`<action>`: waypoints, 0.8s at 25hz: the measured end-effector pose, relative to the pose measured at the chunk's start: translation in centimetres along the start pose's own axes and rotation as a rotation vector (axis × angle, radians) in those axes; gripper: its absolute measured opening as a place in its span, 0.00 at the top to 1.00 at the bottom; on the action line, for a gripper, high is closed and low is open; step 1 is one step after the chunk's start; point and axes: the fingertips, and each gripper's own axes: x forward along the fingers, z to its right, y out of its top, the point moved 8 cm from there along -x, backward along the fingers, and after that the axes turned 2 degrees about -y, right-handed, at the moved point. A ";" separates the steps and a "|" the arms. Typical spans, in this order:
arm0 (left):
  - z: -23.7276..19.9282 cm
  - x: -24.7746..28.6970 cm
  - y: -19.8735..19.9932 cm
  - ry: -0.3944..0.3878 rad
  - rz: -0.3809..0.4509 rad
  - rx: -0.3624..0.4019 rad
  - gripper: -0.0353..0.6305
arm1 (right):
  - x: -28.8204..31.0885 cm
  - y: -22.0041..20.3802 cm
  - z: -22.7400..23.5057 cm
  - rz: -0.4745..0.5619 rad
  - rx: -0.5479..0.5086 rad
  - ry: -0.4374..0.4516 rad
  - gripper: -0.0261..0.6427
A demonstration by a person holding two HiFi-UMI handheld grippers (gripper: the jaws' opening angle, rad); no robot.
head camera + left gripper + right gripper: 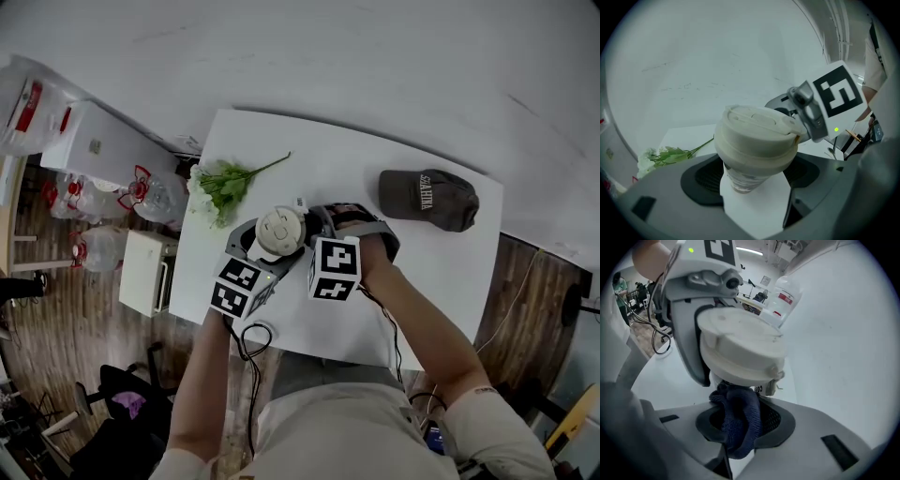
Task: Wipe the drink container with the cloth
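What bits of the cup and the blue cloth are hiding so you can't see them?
- Head view: the drink container shows only its top, which hides its sides.
- Head view: the cloth is out of sight under the right gripper.
- Right gripper view: the container's print is cut short by the cloth and the lid.
- All views: the shut lid hides whatever is inside.
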 end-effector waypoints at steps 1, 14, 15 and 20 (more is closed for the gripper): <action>0.0 0.0 0.0 0.003 0.009 -0.001 0.34 | 1.0 -0.2 -0.1 0.001 0.014 0.028 0.78; 0.0 0.0 -0.4 0.023 0.036 -0.008 0.34 | 2.7 -1.4 -3.5 0.147 0.311 0.174 0.78; 0.1 0.0 -0.4 0.027 0.033 -0.011 0.34 | 1.6 -1.1 -3.1 0.163 0.326 0.153 0.78; 0.5 0.1 -0.5 0.032 0.062 -0.093 0.34 | -1.9 -0.8 -2.0 0.163 0.383 0.065 0.78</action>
